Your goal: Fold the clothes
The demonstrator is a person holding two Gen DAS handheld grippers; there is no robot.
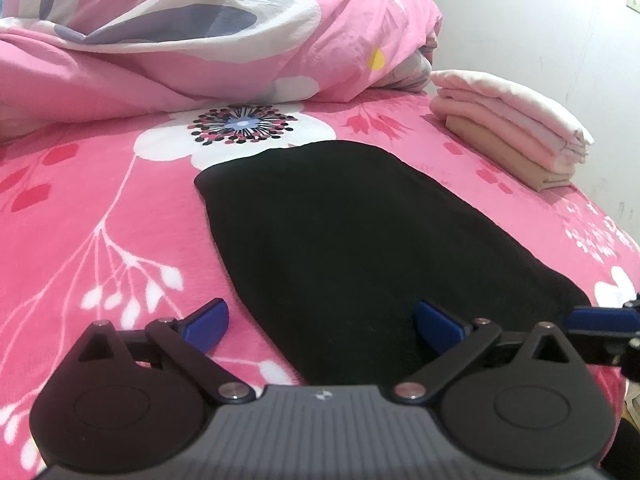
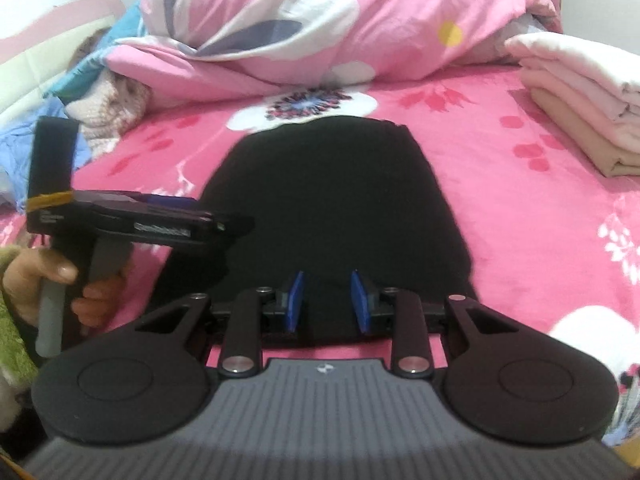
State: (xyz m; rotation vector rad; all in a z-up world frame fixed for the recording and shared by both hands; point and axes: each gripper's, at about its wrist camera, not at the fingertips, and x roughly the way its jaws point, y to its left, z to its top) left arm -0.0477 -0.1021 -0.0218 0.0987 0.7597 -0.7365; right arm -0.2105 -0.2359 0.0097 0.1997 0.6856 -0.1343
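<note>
A black garment (image 1: 360,240) lies folded flat in a long strip on the pink floral bed sheet (image 1: 100,200). My left gripper (image 1: 322,322) is open wide just over the strip's near end, one blue pad (image 1: 208,324) off its left edge, the other above the cloth. Nothing is between the pads. In the right wrist view the same garment (image 2: 340,192) runs away from my right gripper (image 2: 328,302). Its jaws stand a narrow gap apart above the near end, pinching no cloth. The left gripper (image 2: 216,224) shows from the side, held by a hand (image 2: 40,276).
A stack of folded pale pink, white and tan clothes (image 1: 512,128) (image 2: 580,108) sits at the right, near the bed's edge and the wall. A bunched pink floral duvet (image 1: 200,40) fills the far side. Loose clothes (image 2: 100,100) lie at the far left.
</note>
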